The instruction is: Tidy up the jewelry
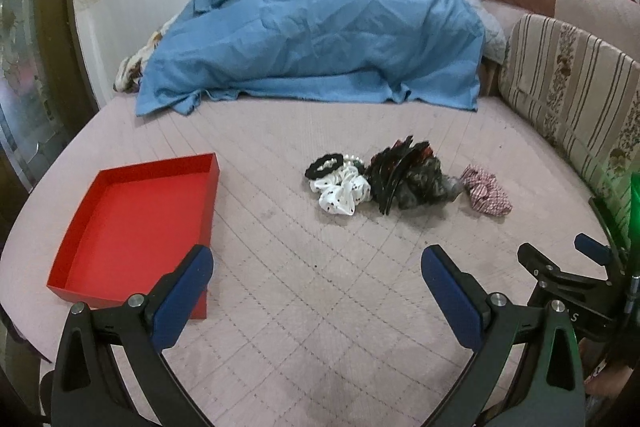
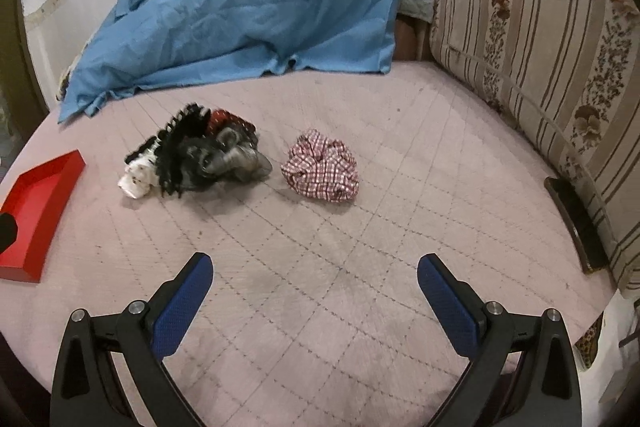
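We hold both grippers low over the near edge of a bed covered by a pink quilted bedspread (image 1: 320, 287). The left gripper (image 1: 316, 267) has its blue fingers (image 1: 188, 291) spread wide with nothing between them, and the right gripper (image 2: 316, 267) is the same, wide apart and holding nothing. From the left wrist view, the right gripper (image 1: 560, 259) shows at the right edge of the bed, apart from ours.

The red tray (image 1: 136, 223) sits near the left edge of the bed, empty, its near corner just behind our left finger. Toward the middle of the bed lies the pile of hair things: a black scrunchie (image 1: 324, 165), a white dotted scrunchie (image 1: 344, 193) touching it, a black claw clip (image 1: 388, 175) leaning over them, and a dark grey scrunchie (image 1: 424, 187) pressed against the clip. A red checked scrunchie (image 2: 320, 167) lies just beside the pile on the right, not touching it.

Between our fingers and the pile the bedspread is open and flat; open bedspread also lies between the pile and the tray. A blue blanket (image 1: 320, 35) is heaped along the far edge against the wall, and a striped cushion (image 2: 540, 47) lines the right edge, with a dark flat object (image 2: 576, 223) lying at its foot.
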Demonstrator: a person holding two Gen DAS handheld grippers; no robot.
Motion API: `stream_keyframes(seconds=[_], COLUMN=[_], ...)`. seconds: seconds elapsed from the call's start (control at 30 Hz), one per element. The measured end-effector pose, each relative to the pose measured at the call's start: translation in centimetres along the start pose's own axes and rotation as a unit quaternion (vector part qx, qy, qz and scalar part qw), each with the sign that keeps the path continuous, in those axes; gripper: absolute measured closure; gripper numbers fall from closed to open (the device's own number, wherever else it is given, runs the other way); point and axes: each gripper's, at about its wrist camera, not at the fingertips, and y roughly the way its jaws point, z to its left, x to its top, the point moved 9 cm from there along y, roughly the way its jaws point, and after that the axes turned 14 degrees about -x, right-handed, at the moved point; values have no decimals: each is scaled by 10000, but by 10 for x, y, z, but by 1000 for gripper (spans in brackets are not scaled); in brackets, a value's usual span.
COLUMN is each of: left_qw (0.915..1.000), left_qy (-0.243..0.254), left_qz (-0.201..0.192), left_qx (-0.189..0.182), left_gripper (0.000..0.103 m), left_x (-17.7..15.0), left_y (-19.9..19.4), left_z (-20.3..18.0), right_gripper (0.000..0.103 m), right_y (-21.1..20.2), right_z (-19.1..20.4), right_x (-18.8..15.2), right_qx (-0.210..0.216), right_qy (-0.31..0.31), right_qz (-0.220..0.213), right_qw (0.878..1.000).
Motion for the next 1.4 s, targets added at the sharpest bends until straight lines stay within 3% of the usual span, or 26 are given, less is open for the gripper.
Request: stream_keyframes(seconds=[0.53,0.9,1.1,1.4], left_qw=[9959,9846,9800,9788], left_qy=[62,496,600,303], left_qz=[-903,-1662,-1885,-2013], left_qx=[-9,230,212,219], left_gripper=[0,0,0,0], left_x=[13,21,20,15], left_y=[-76,-122,-136,-145], left_z=[-10,-24,-33,-28], right_gripper=[0,0,0,0], right_y=[-89,-137,-151,-168], right_z=[-6,-17,-19,-21], right_x=[15,23,25,21], right_qx=[-98,-36,44,140], right_qy=[-66,140,209,230], right_qz=[-1054,-1716,-1949,-2286], right_qw=[9944,9851,9806,9732])
